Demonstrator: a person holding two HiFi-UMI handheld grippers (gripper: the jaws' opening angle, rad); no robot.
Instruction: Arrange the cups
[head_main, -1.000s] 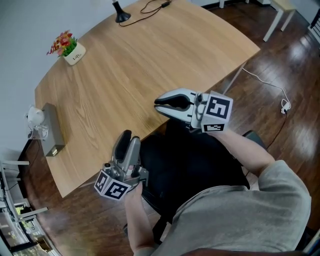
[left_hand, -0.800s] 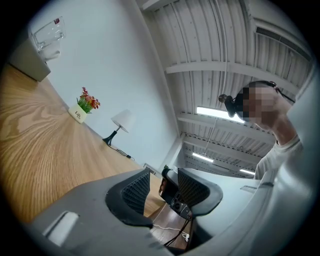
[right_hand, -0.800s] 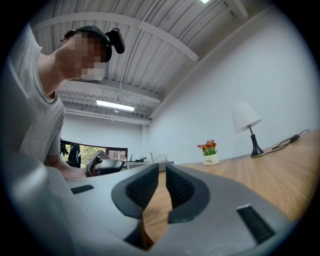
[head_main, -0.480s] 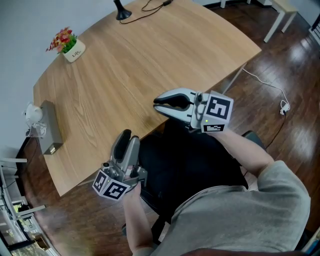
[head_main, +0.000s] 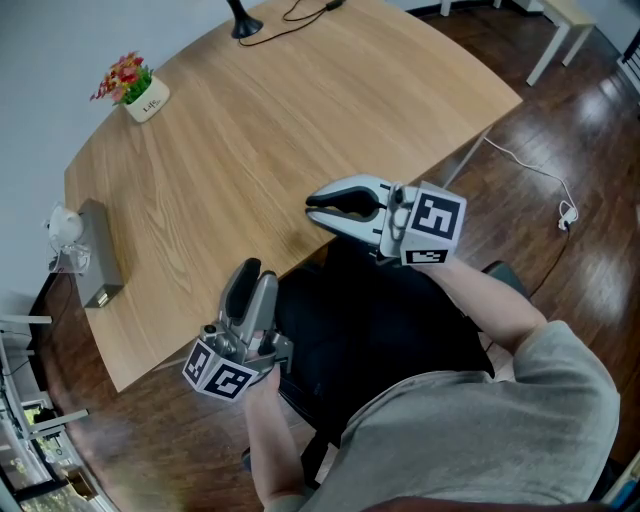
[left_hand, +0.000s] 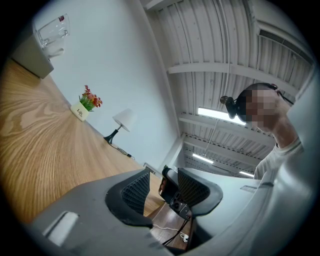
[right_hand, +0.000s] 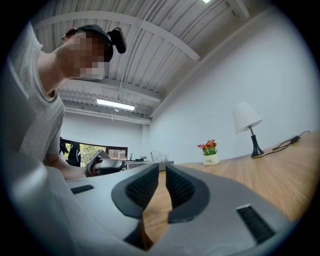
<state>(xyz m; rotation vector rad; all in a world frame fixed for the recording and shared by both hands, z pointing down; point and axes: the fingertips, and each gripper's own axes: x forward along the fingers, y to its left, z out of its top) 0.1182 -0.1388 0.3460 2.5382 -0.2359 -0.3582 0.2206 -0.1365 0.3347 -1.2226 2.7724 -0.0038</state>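
We hold both tongs at the near edge of the light wooden table (head_main: 300, 110), over our lap, well apart from the task's things. The left gripper (head_main: 252, 272) has its jaws a little apart with nothing between the pads. The right gripper (head_main: 314, 208) has its jaws closed together and is empty too.

The clear plastic cups (head_main: 62, 232) sit at the far left end of the table, just beside the grey rectangular box (head_main: 100, 262). In the right gripper view they look upright, long axis vertical, but they are too small for us to tell which end is up. A small white pot of red flowers (head_main: 145, 100) stands along the far edge, and a black lamp base (head_main: 243, 30) further right.
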